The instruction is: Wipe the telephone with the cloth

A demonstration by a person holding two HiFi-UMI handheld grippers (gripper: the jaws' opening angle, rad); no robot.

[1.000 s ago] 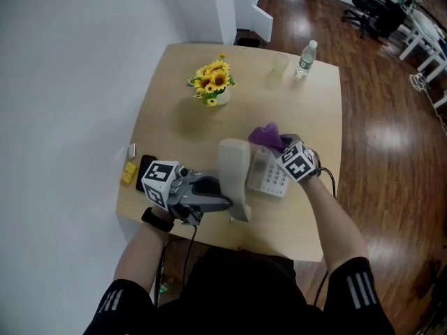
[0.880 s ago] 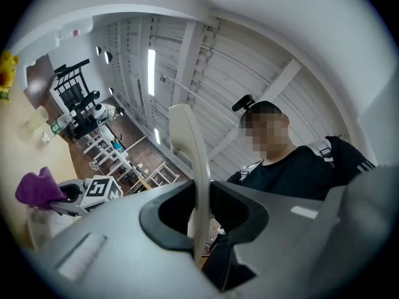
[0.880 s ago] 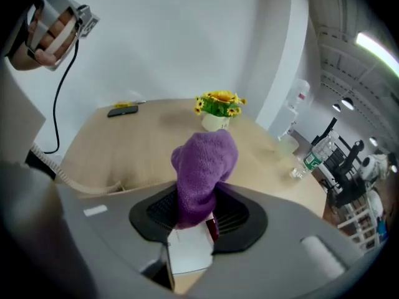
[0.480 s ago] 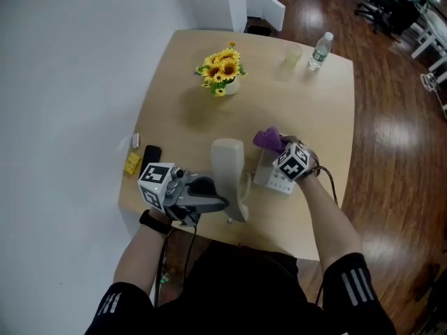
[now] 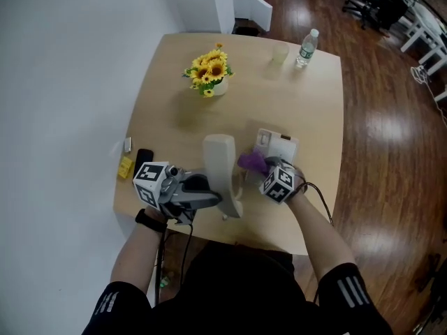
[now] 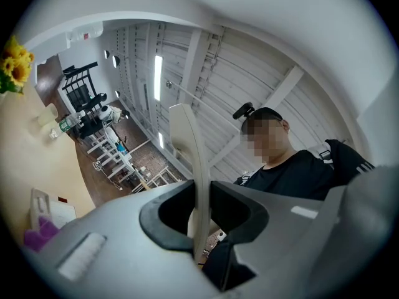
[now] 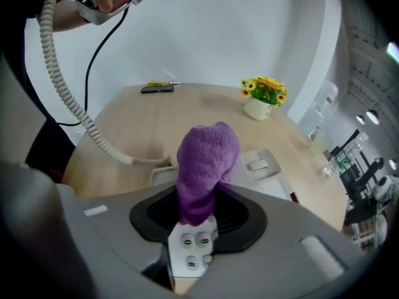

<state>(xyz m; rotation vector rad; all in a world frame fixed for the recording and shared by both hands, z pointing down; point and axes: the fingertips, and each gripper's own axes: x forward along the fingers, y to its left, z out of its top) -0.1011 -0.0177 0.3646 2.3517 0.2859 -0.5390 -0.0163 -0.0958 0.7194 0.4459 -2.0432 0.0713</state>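
Telephone wipe under way: purple fuzzy cloth [image 5: 250, 162] over white plastic base [image 5: 283, 145].
Jaws: left gripper [image 5: 216, 199] clamps cream handset [image 5: 218, 160], right gripper [image 5: 261, 170] pinches cloth; next, likely sweep keypad [image 7: 190, 249].

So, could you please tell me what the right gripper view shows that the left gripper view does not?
Only the right gripper view shows the right tool shut on the purple cloth, the keypad below it, the coiled cord and a black phone. Only the left gripper view shows the left tool clamping the handset, with the person's dark top and the ceiling behind. Both show the cloth, the telephone base, the sunflowers and the table.
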